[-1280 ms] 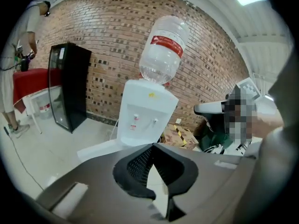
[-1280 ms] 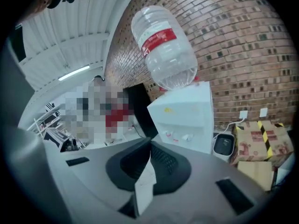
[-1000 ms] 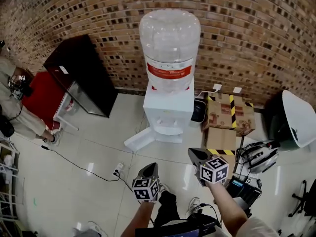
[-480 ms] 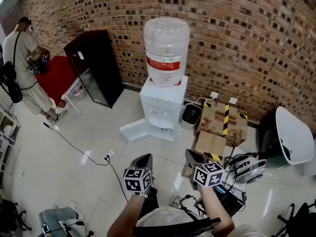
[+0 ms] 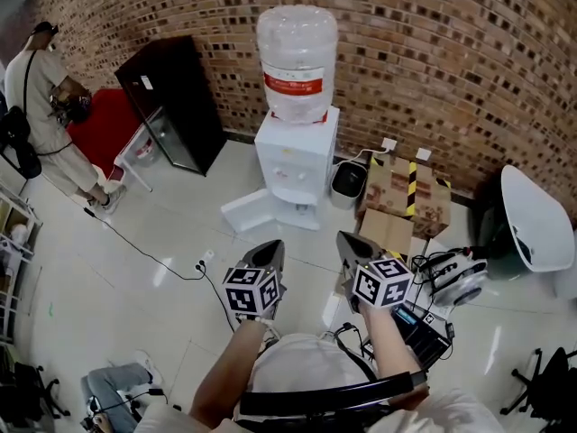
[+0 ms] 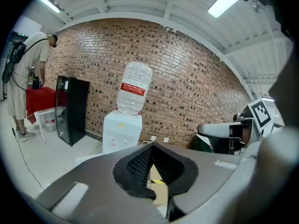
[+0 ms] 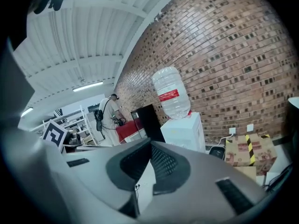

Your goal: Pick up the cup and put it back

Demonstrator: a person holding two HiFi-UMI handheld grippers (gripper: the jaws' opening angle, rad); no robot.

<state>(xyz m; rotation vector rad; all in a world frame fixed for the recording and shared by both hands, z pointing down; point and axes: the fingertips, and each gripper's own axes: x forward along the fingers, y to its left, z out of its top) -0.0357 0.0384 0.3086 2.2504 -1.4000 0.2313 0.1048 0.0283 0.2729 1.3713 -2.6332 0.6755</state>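
Dispenser [image 5: 296, 156] shifted up-frame; L hand-held gripper [image 5: 270, 247], R hand-held gripper [image 5: 346, 240] pressed together, prob. empty.

Bright, even light from ceiling tubes [image 6: 225, 0]; pale glare on the glossy floor [image 5: 164, 273]; fisheye bends the brick wall [image 5: 469, 70]; gripper views darken to black corners.

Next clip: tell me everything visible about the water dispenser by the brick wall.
The water dispenser is a white, plastic-looking box cabinet standing upright on the pale glossy floor in front of the brick wall. A large clear bottle with a red label sits neck down on top. Its front, with small taps, faces the person. A white lower panel is swung open at its base. A small dark bin stands close beside it.
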